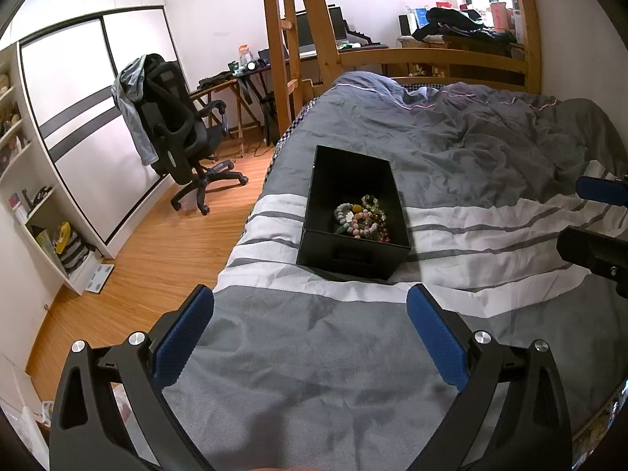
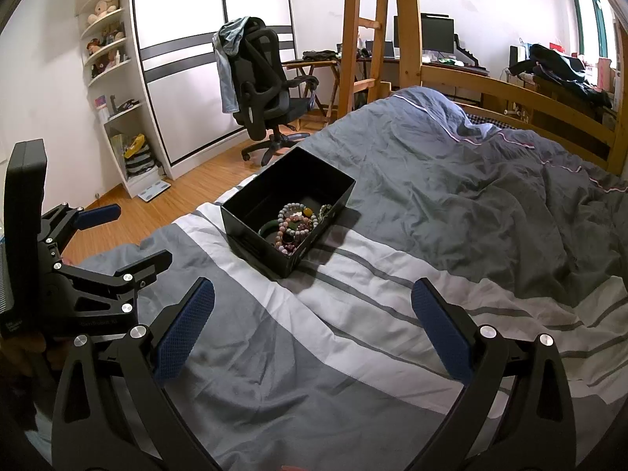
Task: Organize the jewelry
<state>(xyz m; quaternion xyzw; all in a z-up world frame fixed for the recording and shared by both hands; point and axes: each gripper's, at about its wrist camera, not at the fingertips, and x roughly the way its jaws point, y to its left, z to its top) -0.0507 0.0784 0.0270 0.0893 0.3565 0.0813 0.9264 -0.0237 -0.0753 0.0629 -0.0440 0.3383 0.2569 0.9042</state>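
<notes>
A black open box (image 1: 345,251) stands on the bed on the striped duvet. Inside it lies a heap of beaded bracelets (image 1: 363,218), pink, white, green and amber. The box also shows in the right wrist view (image 2: 251,227) with the bracelets (image 2: 296,225) in its near corner. My left gripper (image 1: 310,333) is open and empty, held above the duvet short of the box. My right gripper (image 2: 312,325) is open and empty, to the right of the box and nearer than it. The left gripper shows at the left edge of the right wrist view (image 2: 117,235).
A grey and white striped duvet (image 1: 471,180) covers the bed. A black office chair (image 1: 176,133) with a denim jacket stands on the wood floor at the left. A wooden bunk ladder (image 1: 286,39), a desk with monitors and a white wardrobe stand beyond.
</notes>
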